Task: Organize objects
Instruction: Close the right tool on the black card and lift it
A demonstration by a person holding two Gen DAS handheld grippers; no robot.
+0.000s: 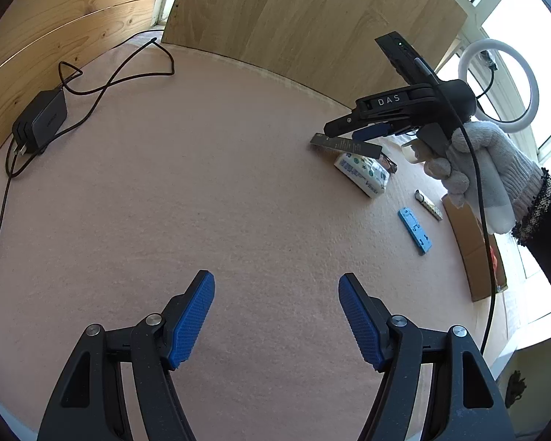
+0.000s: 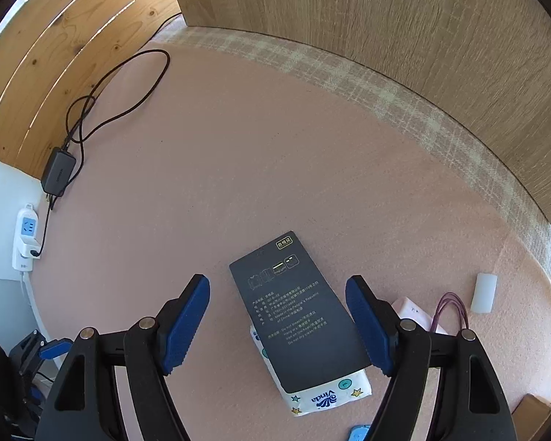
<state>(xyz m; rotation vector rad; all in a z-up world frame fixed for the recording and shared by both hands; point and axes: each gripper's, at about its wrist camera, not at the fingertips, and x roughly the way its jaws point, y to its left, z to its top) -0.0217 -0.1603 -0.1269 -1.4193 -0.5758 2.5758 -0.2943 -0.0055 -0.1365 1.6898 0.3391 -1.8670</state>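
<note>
Above the dark card (image 2: 297, 316), right tongs (image 2: 277, 318) gape wide, empty.

The pink cloth (image 1: 202, 191) lies bare across its wide middle. A charger (image 1: 42, 119) and looping cable (image 1: 110, 77) crowd the far left corner. A wooden board (image 2: 385, 18) walls the back. A dark card (image 2: 297, 316) overlies a tissue pack (image 2: 327, 397) at right.

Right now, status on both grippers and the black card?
Left gripper open, empty, over bare pink cloth. Right gripper open above the black card. Card rests on the tissue pack, not gripped. Nothing in the way.
</note>
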